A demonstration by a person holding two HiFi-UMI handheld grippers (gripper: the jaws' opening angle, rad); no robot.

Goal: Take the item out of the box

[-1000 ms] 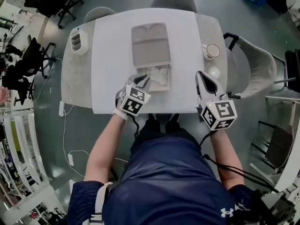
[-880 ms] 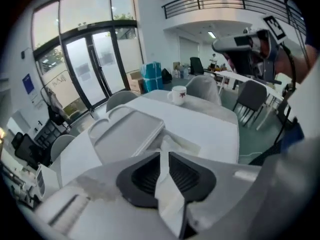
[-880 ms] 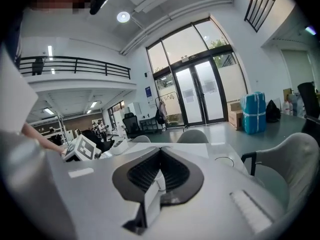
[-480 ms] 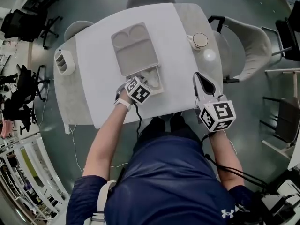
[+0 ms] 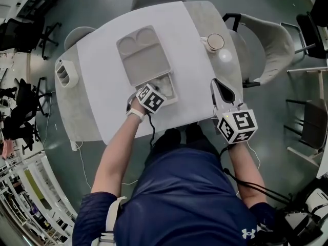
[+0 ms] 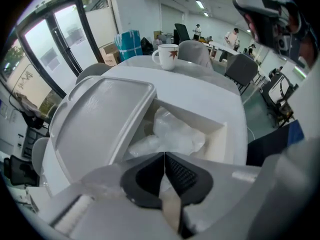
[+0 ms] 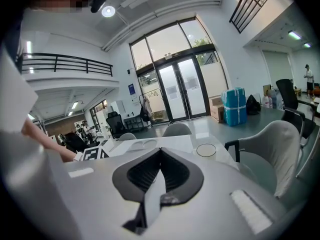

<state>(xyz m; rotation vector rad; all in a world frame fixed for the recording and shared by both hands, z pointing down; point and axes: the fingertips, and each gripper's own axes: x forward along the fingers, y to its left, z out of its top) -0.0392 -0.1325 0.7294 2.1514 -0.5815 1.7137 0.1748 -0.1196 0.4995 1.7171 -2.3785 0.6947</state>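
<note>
Here, bag (image 6: 175, 131) crumpled in box (image 6: 220, 145), dir. unclear

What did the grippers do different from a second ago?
The left gripper pushed forward into the open box and snapped its jaws shut right at the clear wrapped item; whether it pinches the wrap is unclear. The right gripper stayed shut by the table's near edge, and the lid stayed open.

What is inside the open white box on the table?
A crumpled clear plastic bag lies in the white box. What the bag holds cannot be made out, and the shut left tongs cover the box's near edge.
</note>
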